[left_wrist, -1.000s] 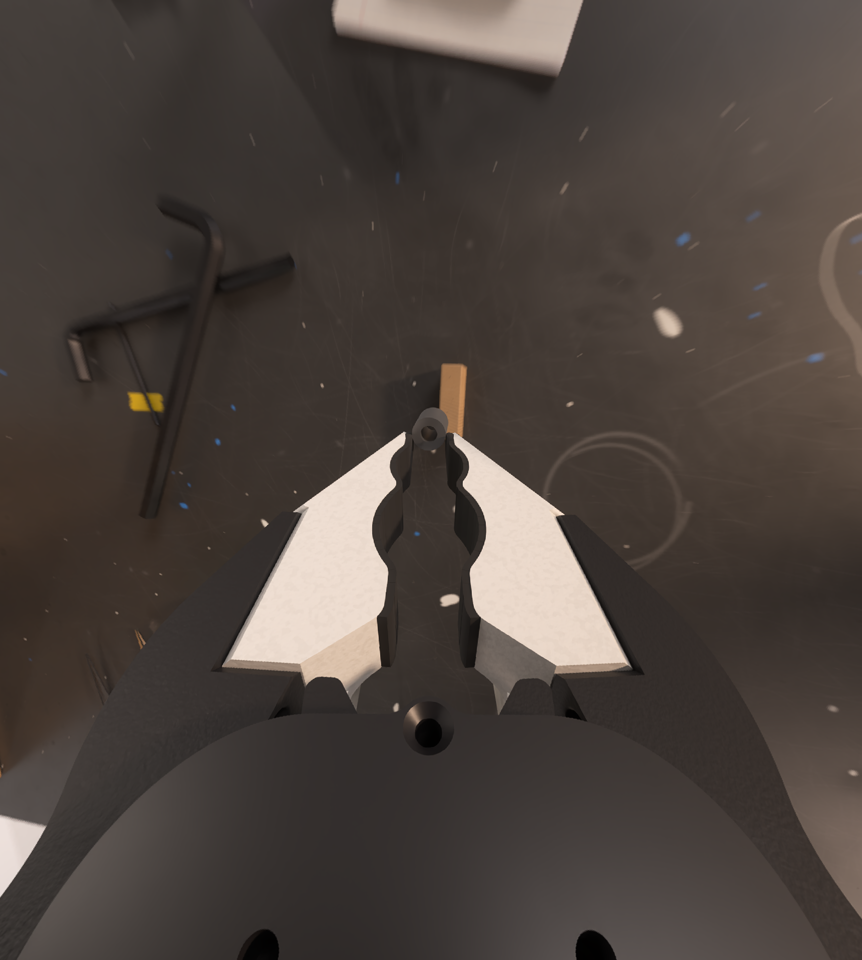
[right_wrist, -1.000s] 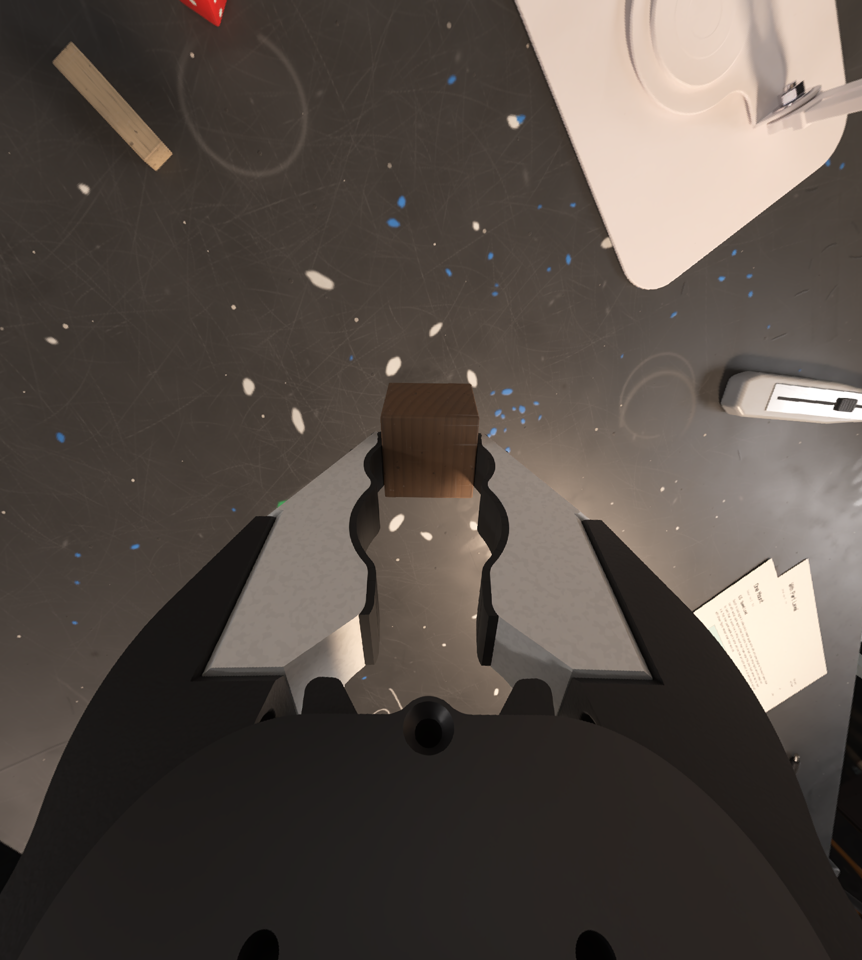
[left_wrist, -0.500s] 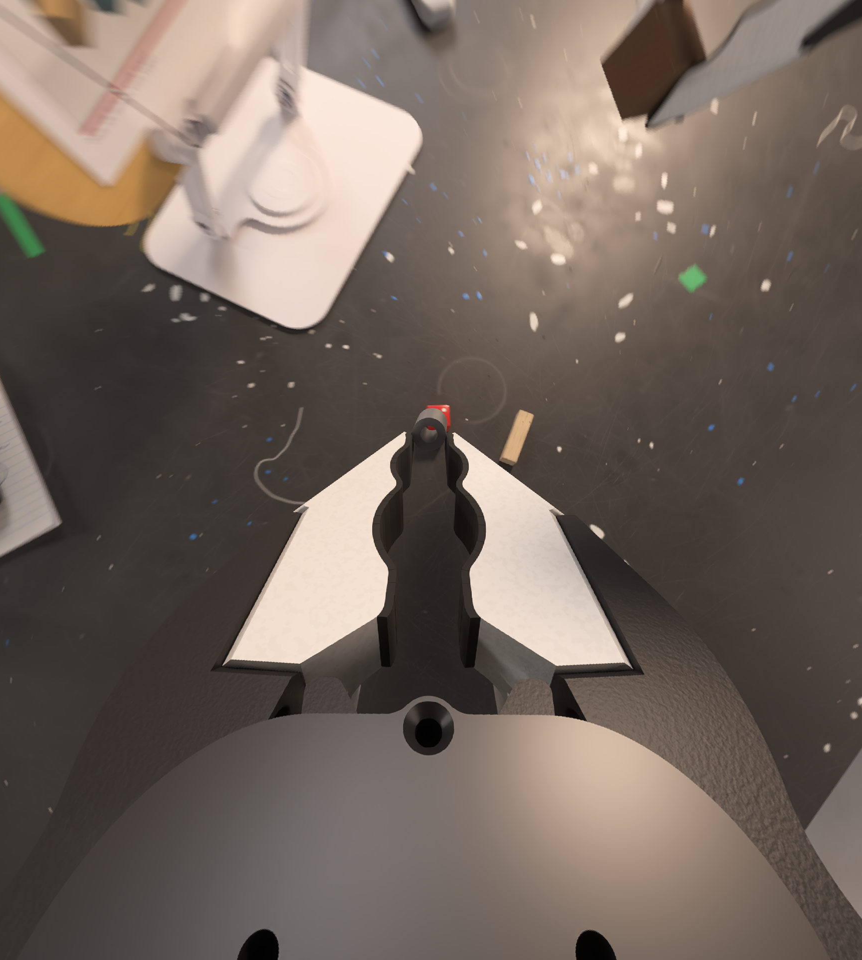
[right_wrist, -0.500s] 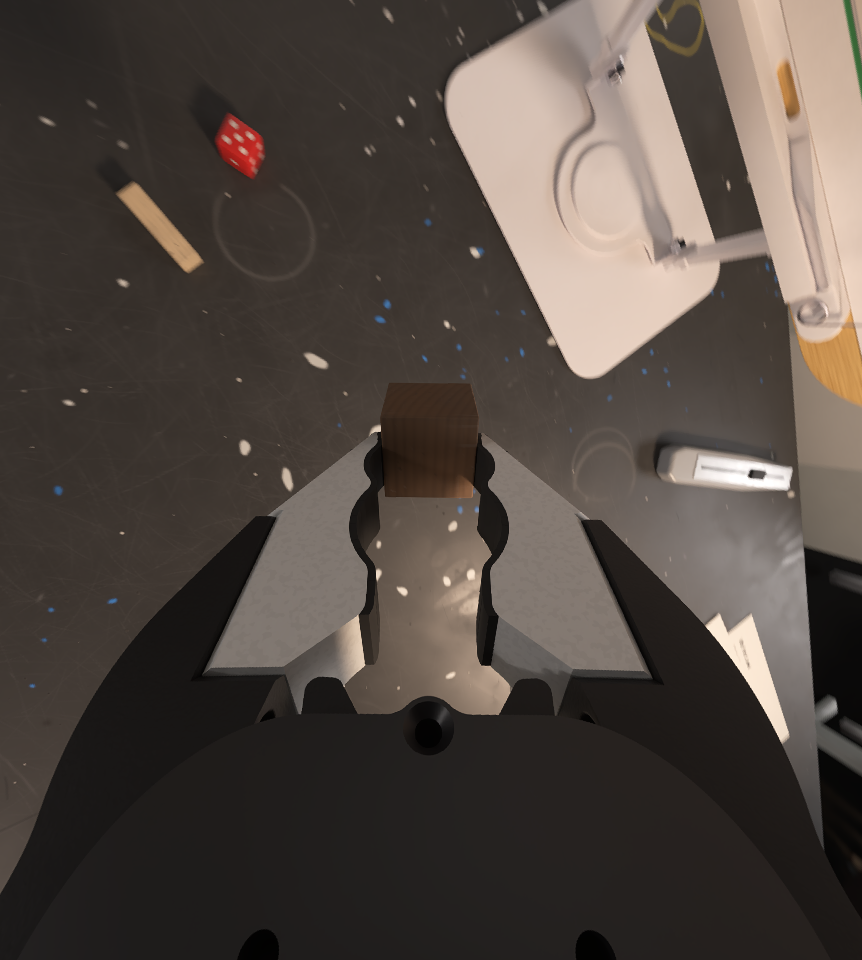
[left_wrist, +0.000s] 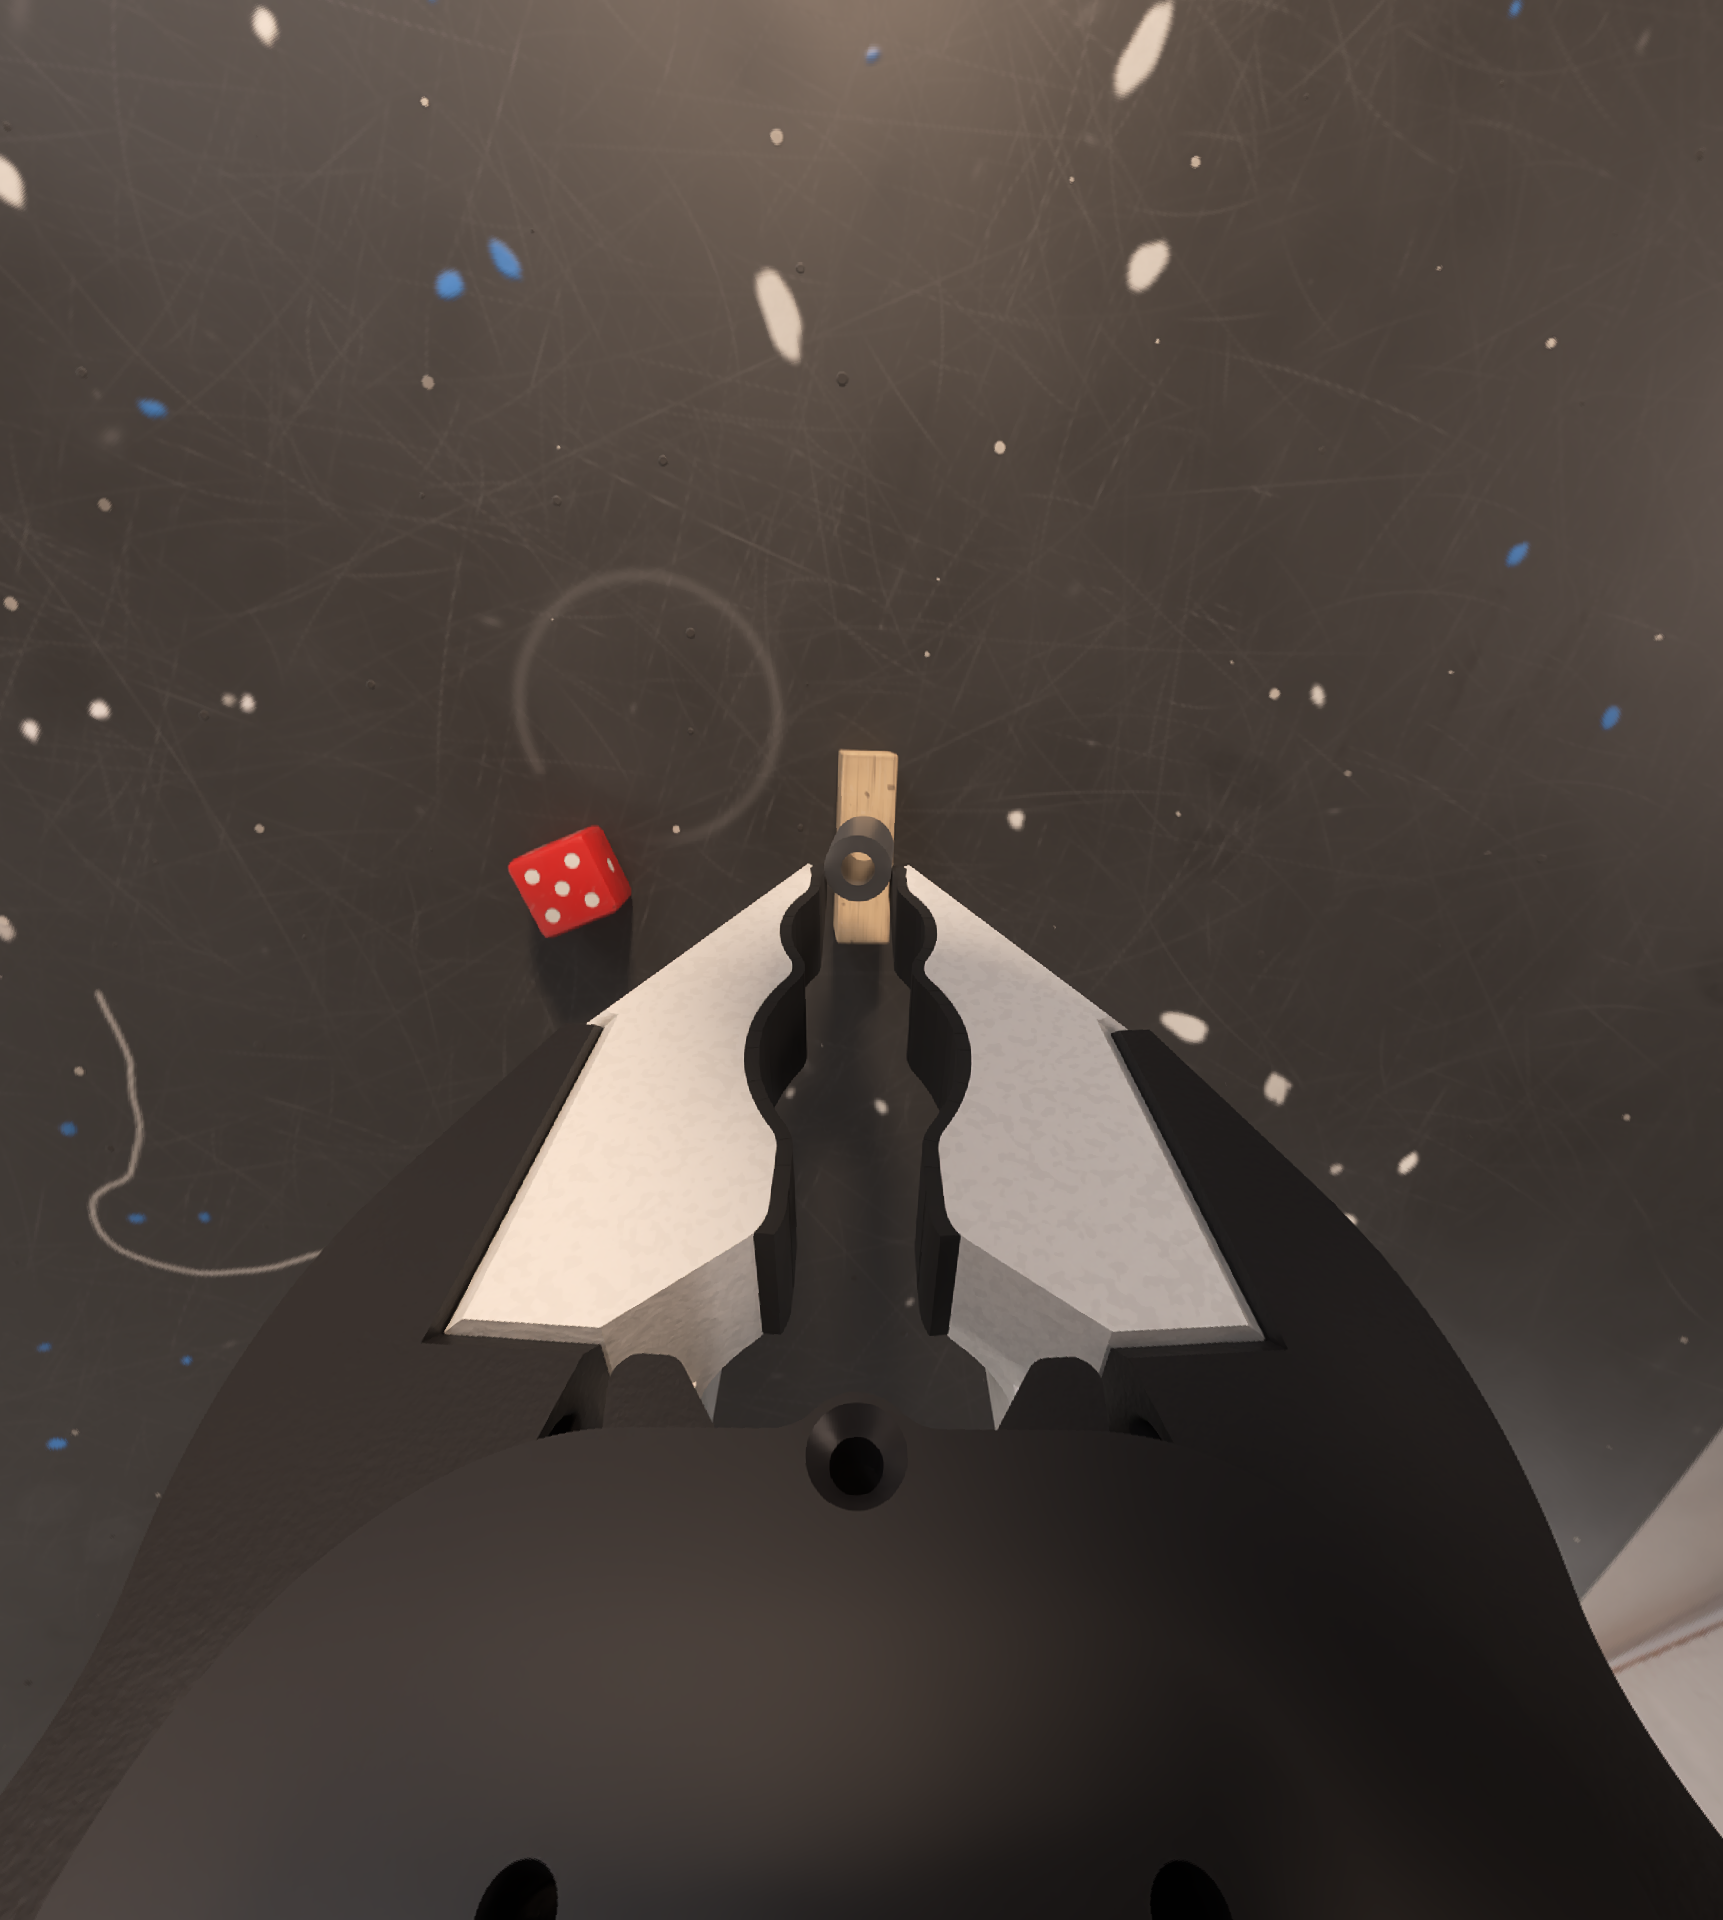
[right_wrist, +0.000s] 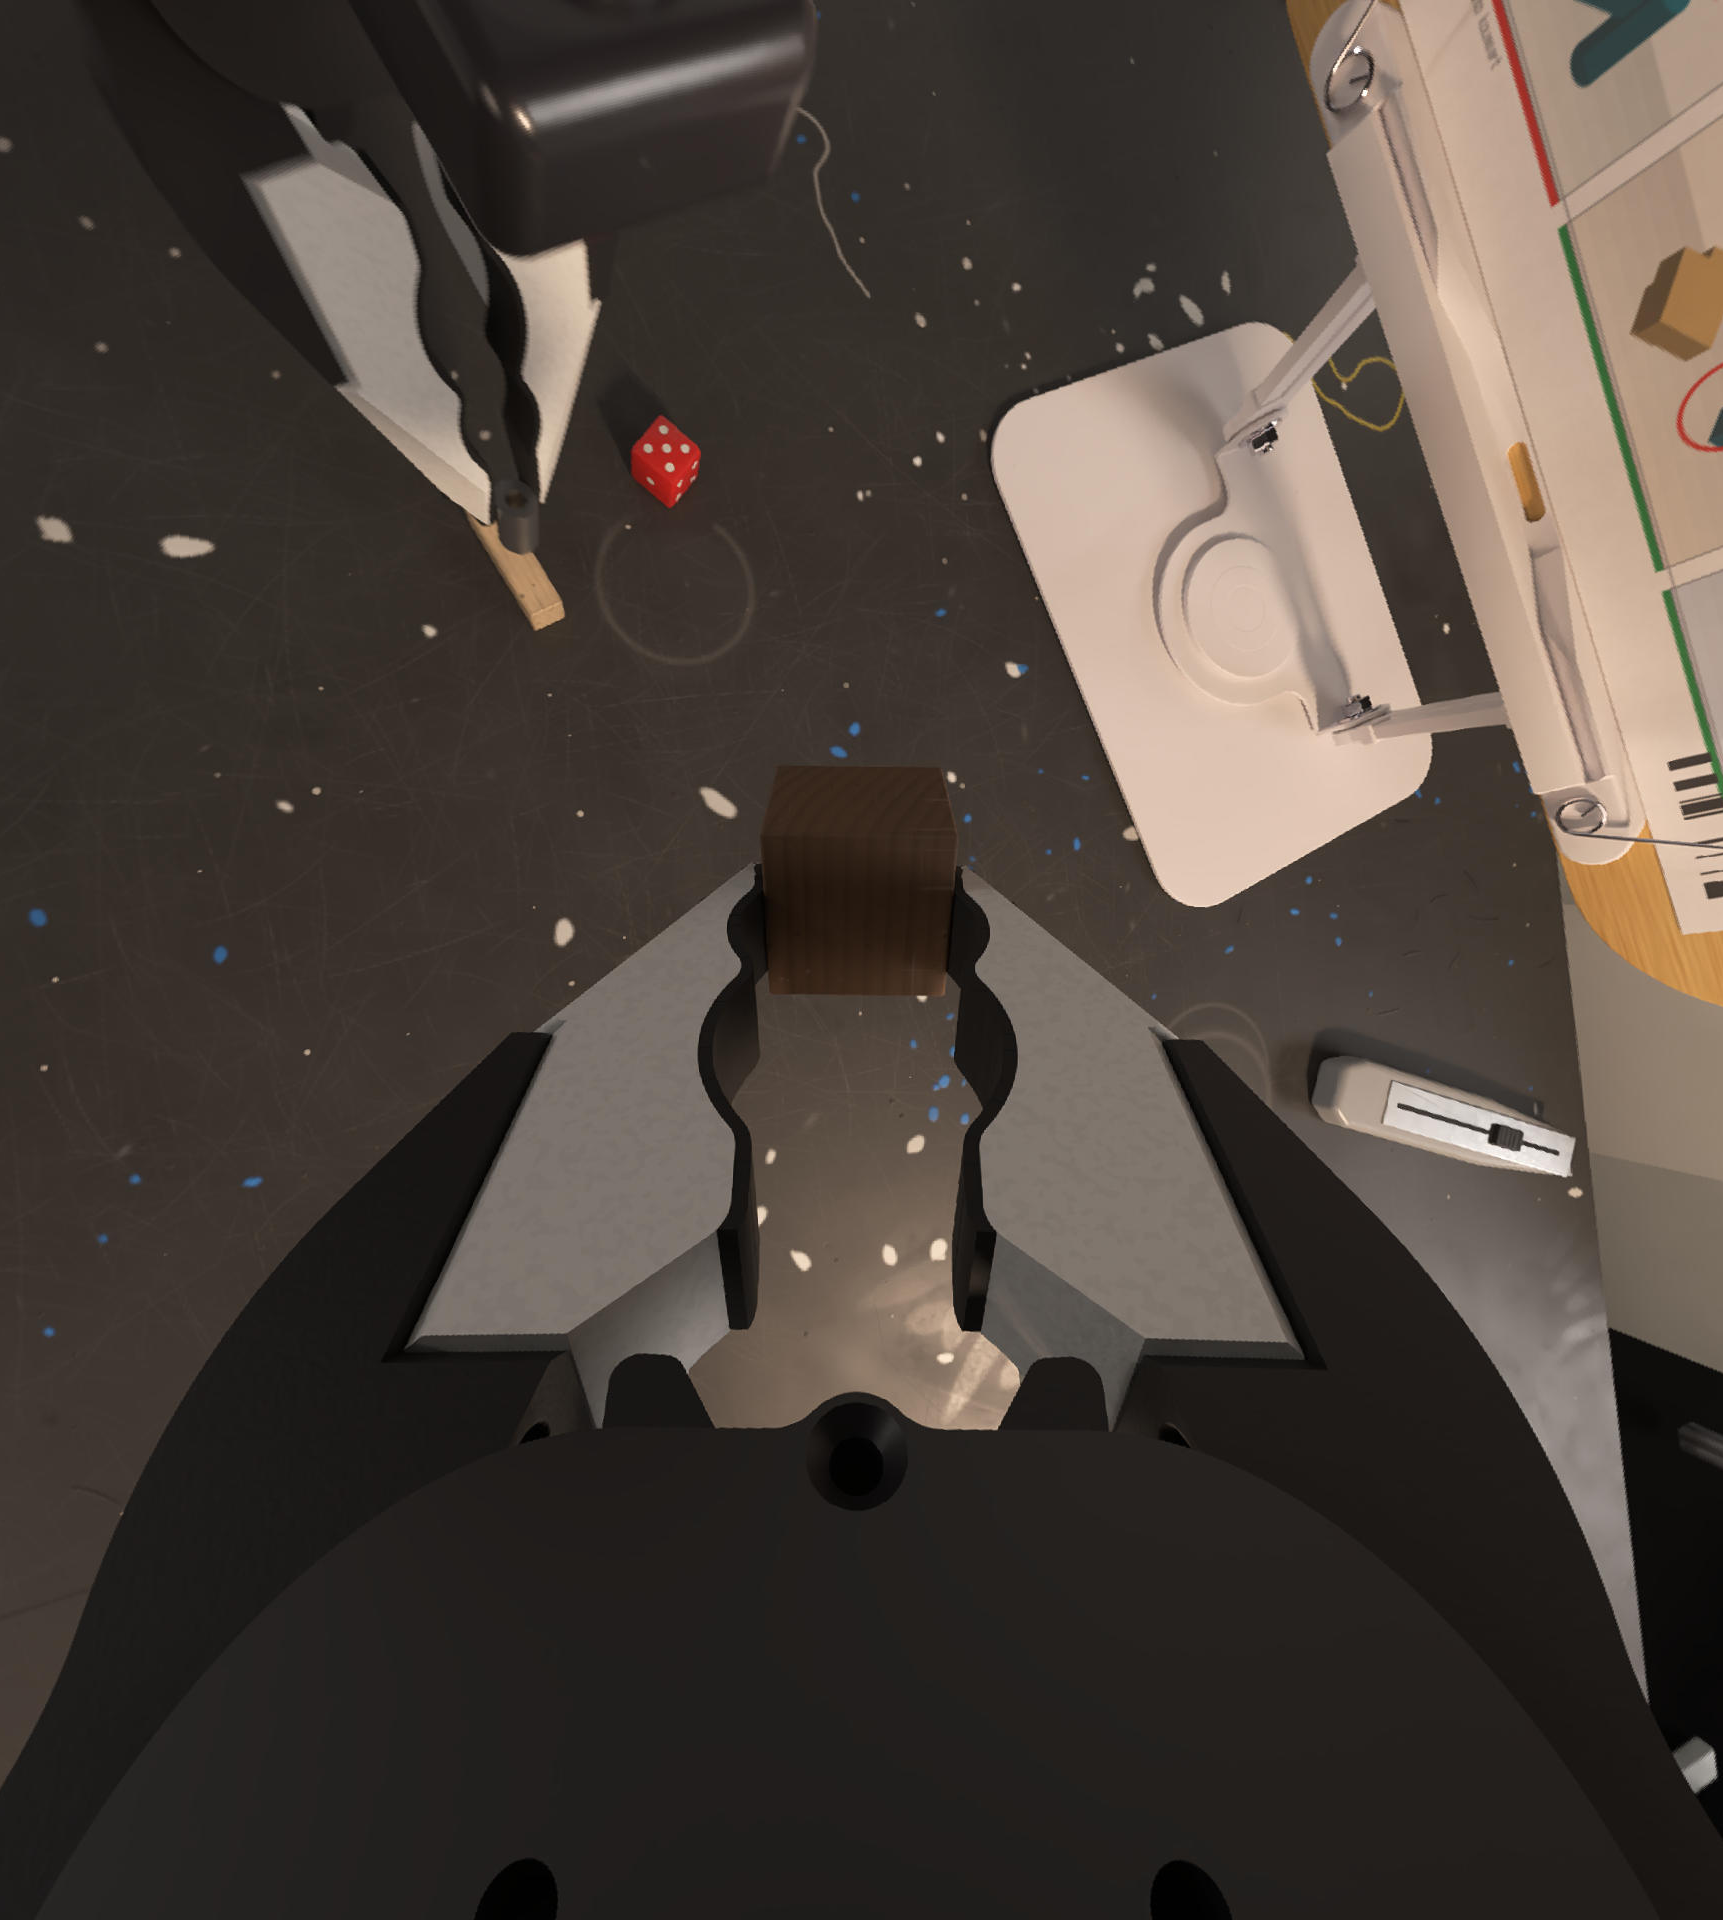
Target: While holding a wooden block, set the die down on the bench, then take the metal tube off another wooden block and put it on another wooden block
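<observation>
My left gripper (left_wrist: 858, 900) is shut on a short dark metal tube (left_wrist: 859, 869), held end-on at its fingertips. The tube is right over a thin light wooden block (left_wrist: 867, 787) lying on the dark bench (left_wrist: 1252, 520); I cannot tell if they touch. A red die (left_wrist: 569, 881) lies on the bench just left of it. My right gripper (right_wrist: 857, 904) is shut on a dark brown wooden block (right_wrist: 855, 883), held above the bench. The right wrist view also shows the left gripper (right_wrist: 514, 511), the tube (right_wrist: 522, 528), the light block (right_wrist: 531, 587) and the die (right_wrist: 666, 461).
A white lamp base plate (right_wrist: 1127, 644) stands to the right, with a round wooden tabletop (right_wrist: 1688, 956) carrying printed sheets beyond it. A white slider tool (right_wrist: 1439, 1127) lies near the bench's right edge. A thin string (left_wrist: 124, 1143) lies at the left.
My left gripper has swung round and come down close over the light block with the tube; the die now lies beside it. My right gripper has drawn back, still holding the dark block.
</observation>
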